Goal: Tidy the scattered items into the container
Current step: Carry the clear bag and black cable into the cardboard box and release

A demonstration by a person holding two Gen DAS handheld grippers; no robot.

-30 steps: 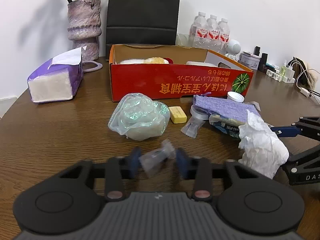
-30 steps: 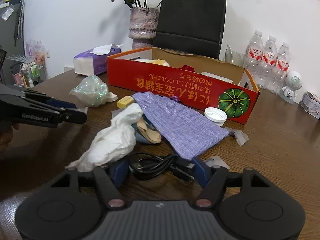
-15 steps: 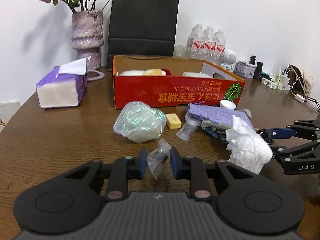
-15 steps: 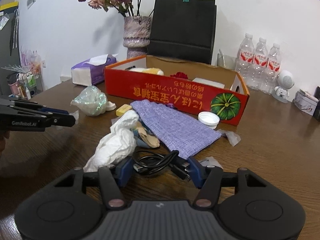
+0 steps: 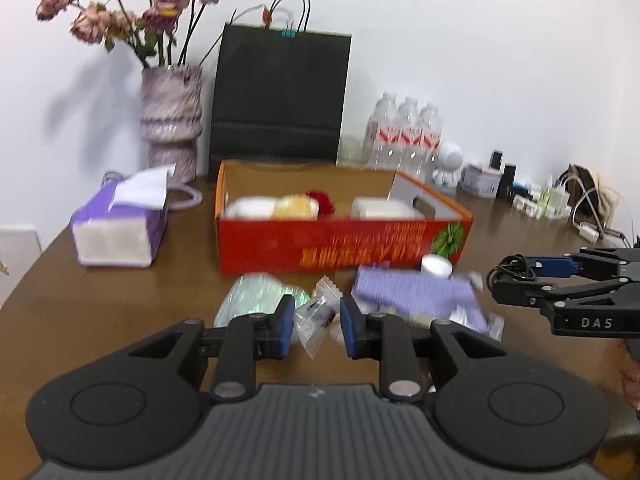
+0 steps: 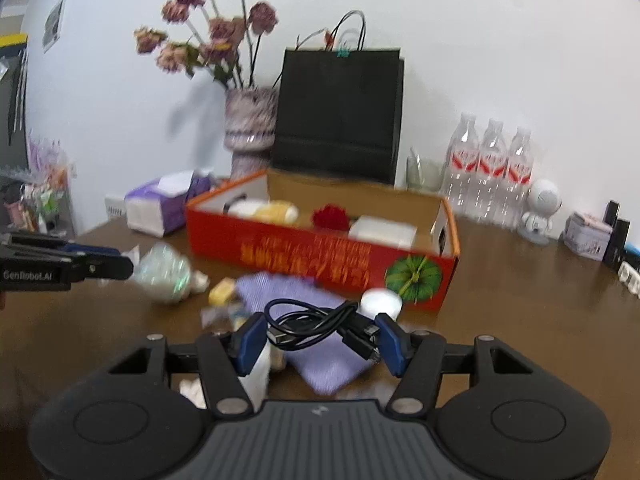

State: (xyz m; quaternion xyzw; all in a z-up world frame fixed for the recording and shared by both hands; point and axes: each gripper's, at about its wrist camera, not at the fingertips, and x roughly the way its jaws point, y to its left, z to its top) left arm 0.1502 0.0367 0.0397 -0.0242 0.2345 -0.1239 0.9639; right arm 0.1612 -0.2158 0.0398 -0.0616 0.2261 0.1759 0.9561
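My left gripper [image 5: 316,322] is shut on a small clear plastic packet [image 5: 314,318], held above the table. My right gripper [image 6: 320,336] is shut on a coiled black cable [image 6: 312,322], also lifted; in the left wrist view it shows at the right [image 5: 508,280]. The open red cardboard box [image 5: 344,240] stands just beyond both and holds white and yellow items and a red flower. In front of it lie an iridescent plastic bag [image 6: 164,272], a yellow block [image 6: 222,290], a purple cloth pouch [image 6: 288,292] and a white cap [image 6: 380,302].
A purple tissue box [image 5: 120,224] sits left of the red box. Behind it stand a vase of dried flowers [image 5: 172,120], a black paper bag [image 5: 280,96] and water bottles [image 5: 404,136]. Chargers and small gadgets [image 5: 540,200] line the far right edge.
The left jaws closed on the packet and lifted it off the table. The right gripper rose with the cable, leaving the crumpled white tissue and the pouch below.
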